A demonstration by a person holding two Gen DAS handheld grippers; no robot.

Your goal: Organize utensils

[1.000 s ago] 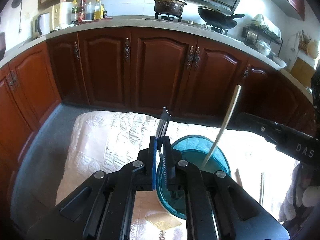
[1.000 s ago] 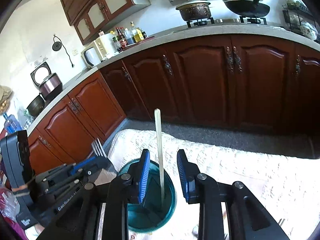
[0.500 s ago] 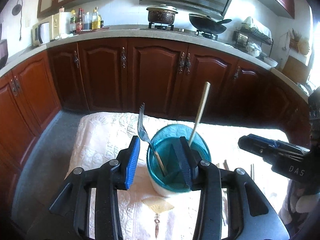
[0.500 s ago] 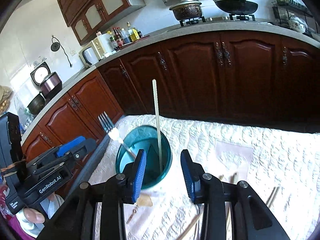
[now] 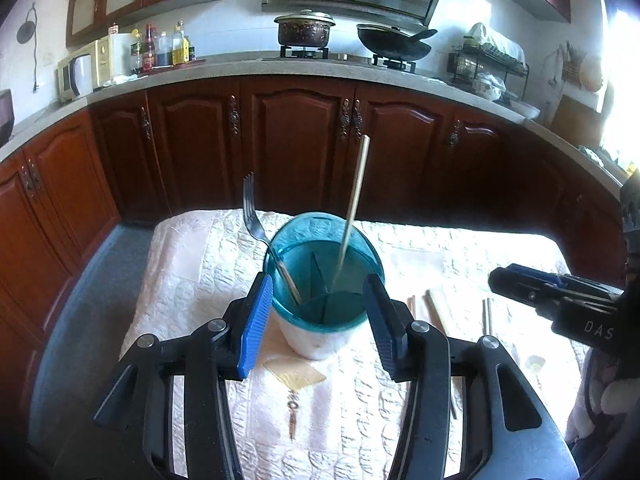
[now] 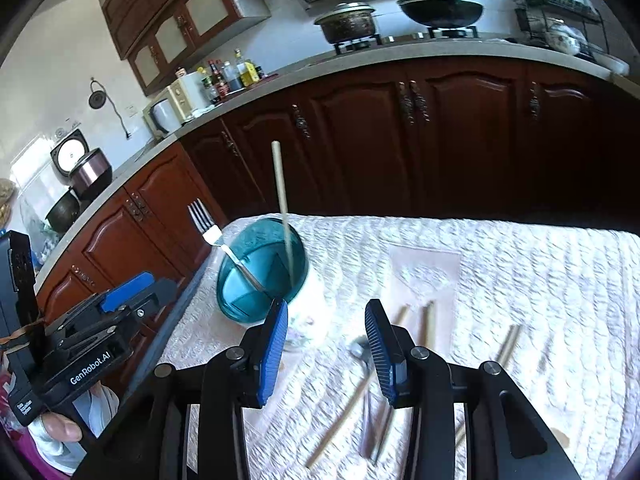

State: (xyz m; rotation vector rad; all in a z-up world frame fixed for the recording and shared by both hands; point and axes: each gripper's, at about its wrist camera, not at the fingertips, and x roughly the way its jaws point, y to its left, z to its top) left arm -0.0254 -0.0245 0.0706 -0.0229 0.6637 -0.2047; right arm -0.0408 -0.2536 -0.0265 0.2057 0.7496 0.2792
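A teal utensil holder with inner dividers stands on the white quilted cloth. A metal fork leans in it, tines up, and a pale chopstick stands in another section. My left gripper sits just short of the holder, its jaws opening with nothing pressed between them. My right gripper is to the holder's right, its jaws also opening and empty. Below it lie loose chopsticks and a spoon.
Dark wooden cabinets run close behind the table. The cloth's left edge drops to a grey floor. More chopsticks lie further right on the cloth. A hand holds the left gripper at the lower left.
My left gripper let go of the fork, which now stands in the holder, then opened wide and drew back. My right gripper widened and pulled back to the right, bringing the loose utensils into view.
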